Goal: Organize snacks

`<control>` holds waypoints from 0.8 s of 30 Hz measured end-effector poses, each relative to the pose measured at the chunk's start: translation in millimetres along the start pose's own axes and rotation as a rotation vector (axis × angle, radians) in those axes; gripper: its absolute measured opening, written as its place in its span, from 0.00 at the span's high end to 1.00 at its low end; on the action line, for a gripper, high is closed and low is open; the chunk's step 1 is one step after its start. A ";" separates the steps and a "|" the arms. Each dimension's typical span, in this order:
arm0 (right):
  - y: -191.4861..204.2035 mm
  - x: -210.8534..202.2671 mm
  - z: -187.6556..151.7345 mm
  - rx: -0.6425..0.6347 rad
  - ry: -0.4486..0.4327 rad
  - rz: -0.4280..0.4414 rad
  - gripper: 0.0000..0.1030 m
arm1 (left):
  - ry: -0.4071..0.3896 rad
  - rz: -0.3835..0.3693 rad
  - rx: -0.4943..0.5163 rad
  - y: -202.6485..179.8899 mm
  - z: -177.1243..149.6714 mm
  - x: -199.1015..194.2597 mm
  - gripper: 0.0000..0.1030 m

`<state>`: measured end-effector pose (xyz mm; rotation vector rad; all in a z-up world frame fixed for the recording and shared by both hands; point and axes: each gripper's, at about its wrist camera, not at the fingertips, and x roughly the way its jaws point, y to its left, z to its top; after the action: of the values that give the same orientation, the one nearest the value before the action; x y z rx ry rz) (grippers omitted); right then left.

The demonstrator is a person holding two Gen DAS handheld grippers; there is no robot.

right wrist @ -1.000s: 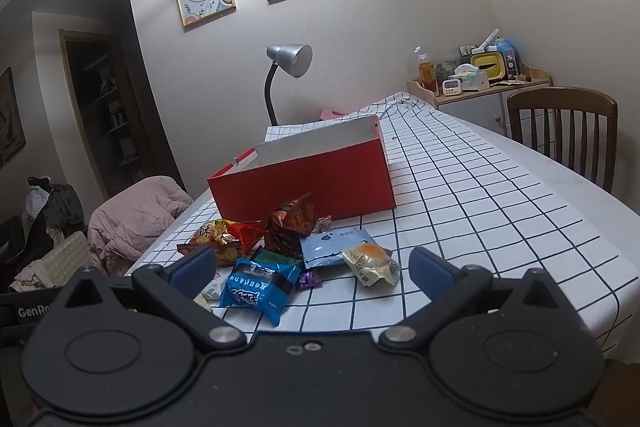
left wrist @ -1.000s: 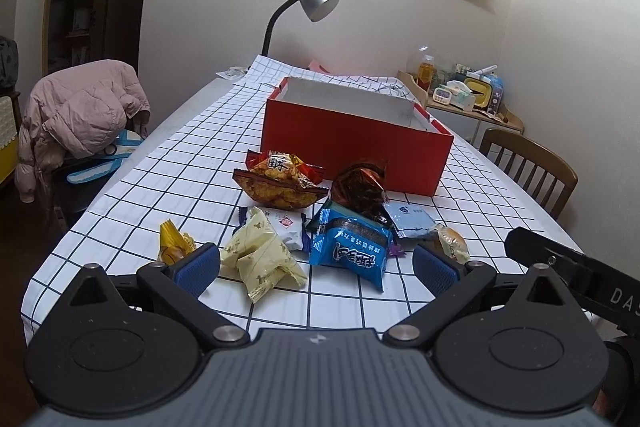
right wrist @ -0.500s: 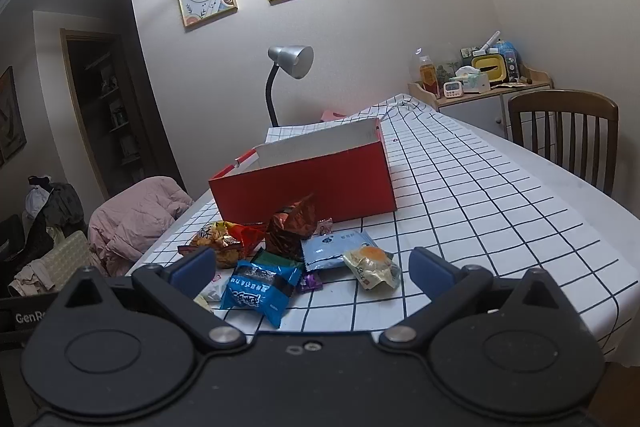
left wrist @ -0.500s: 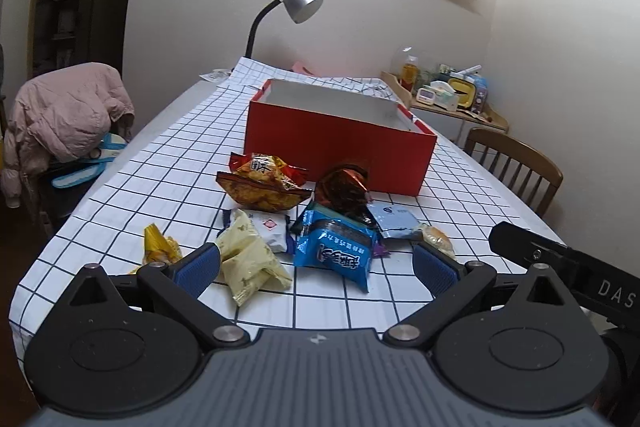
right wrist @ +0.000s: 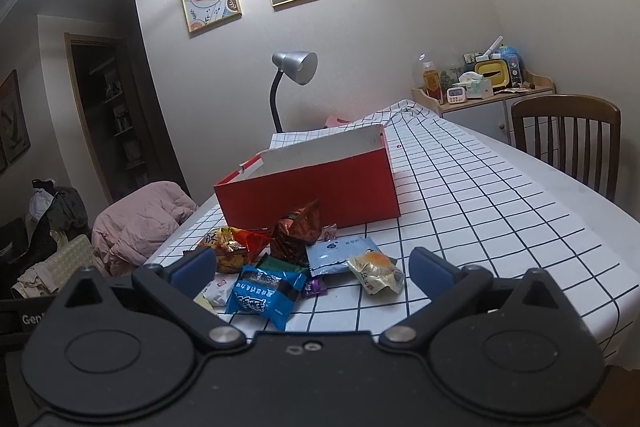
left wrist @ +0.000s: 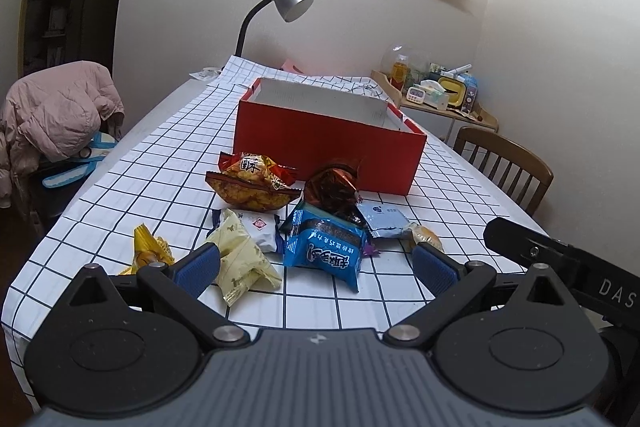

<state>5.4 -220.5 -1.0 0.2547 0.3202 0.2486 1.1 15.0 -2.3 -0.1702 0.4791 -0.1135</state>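
Two tongs hang over the near edge of the table (left wrist: 120, 183), both spread wide with nothing between their blue pads. The left tongs (left wrist: 316, 265) touch no packet, though the pale yellow packet (left wrist: 242, 259) lies just ahead of their left pad, and the small yellow wrapper (left wrist: 148, 251) sits further to the left of it. The right tongs (right wrist: 312, 269) are likewise apart and empty, showing in the left wrist view as a black bar at the right.

Directly ahead of both tongs the snacks lie in a loose heap on the checked cloth: a blue packet (left wrist: 324, 249) nearest, a white packet (left wrist: 260, 229) beside it, a light blue sachet (right wrist: 340, 255), and a clear-wrapped bun (right wrist: 376, 271) ahead of the right tongs' right pad. Beyond these sit an orange bag (left wrist: 252, 183) and a crumpled brown foil bag (left wrist: 332, 189), the latter close against the red box (left wrist: 328, 147).

The box stands open-topped beyond the heap, its white interior showing. Bare cloth stretches to the right of the right tongs up to the table's curved edge, where a wooden chair (right wrist: 566, 139) stands.
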 end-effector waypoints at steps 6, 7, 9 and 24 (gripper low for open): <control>2.0 -1.5 0.8 -0.009 0.000 0.002 0.00 | -0.005 0.006 -0.005 0.0 0.6 -1.9 0.00; 2.1 -1.9 0.9 -0.010 -0.001 0.003 0.00 | -0.005 0.006 -0.004 0.1 0.8 -2.1 0.00; 2.2 -1.9 1.0 -0.010 0.000 0.002 0.00 | -0.009 0.013 0.002 -0.7 1.3 -3.1 0.00; 4.2 -5.4 2.0 -0.021 -0.004 0.006 0.00 | -0.025 0.035 0.011 -1.1 3.0 -9.5 0.00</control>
<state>0.3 -218.5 3.5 0.2359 0.3128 0.2575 -6.0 15.8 4.7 -0.1521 0.4559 -0.0794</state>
